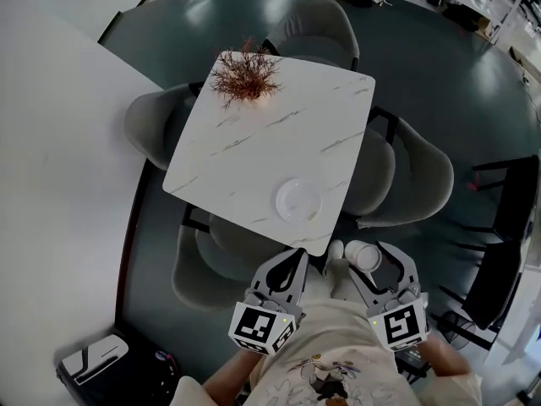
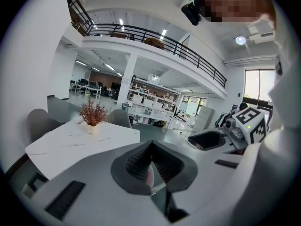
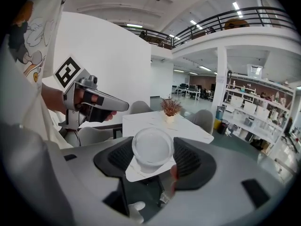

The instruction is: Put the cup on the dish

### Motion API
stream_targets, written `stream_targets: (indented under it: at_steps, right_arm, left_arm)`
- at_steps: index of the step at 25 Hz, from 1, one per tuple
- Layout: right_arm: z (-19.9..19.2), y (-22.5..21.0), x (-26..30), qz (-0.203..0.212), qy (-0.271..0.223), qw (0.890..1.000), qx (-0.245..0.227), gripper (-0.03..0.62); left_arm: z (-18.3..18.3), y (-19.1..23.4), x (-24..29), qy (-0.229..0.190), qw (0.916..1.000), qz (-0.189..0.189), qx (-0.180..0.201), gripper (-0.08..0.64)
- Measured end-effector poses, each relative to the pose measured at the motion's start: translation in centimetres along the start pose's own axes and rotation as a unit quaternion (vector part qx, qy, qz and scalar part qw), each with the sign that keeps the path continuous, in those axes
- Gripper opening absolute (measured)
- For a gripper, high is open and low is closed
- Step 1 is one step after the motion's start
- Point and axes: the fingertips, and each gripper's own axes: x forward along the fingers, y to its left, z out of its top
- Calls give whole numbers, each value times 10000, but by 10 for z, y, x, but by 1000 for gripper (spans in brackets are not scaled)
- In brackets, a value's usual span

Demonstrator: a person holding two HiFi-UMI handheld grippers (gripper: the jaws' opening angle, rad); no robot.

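A white round dish [image 1: 297, 200] lies near the front edge of the white marble table [image 1: 254, 142]. My right gripper [image 1: 378, 266] is below that edge, off the table, and shut on a white cup [image 1: 364, 255]. In the right gripper view the cup [image 3: 152, 148] sits between the dark pads, its open mouth facing the camera. My left gripper [image 1: 293, 263] hovers beside it, just short of the table's front edge. Its jaws [image 2: 151, 160] are shut with nothing between them.
A pot with a reddish dried plant [image 1: 245, 78] stands at the table's far side. Grey chairs [image 1: 414, 176] surround the table, one [image 1: 224, 252] tucked under the front edge. A white wall [image 1: 59, 184] runs along the left. A dark bag [image 1: 110, 366] lies on the floor.
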Motion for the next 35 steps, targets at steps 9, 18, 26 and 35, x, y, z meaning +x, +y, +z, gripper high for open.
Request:
stream_targets:
  at_steps: [9,18,26,35]
  right_arm:
    - [8,-11,40,29,-103,9996,-256,258]
    - [6,-13,72,49,139,9994,-316,258]
    - [4,-19,108,84,274,9983,-508,258]
    - [-5,-15,154,331,221,9946,-963,258]
  left_arm:
    - [-14,31,11,119,9995,219,-196,5]
    - [-1,51,15,-56,9995,297,123,5]
    - [-25,80,25,213,9986,464,153,5]
    - [-44,98,52,310,9978,577,113,5]
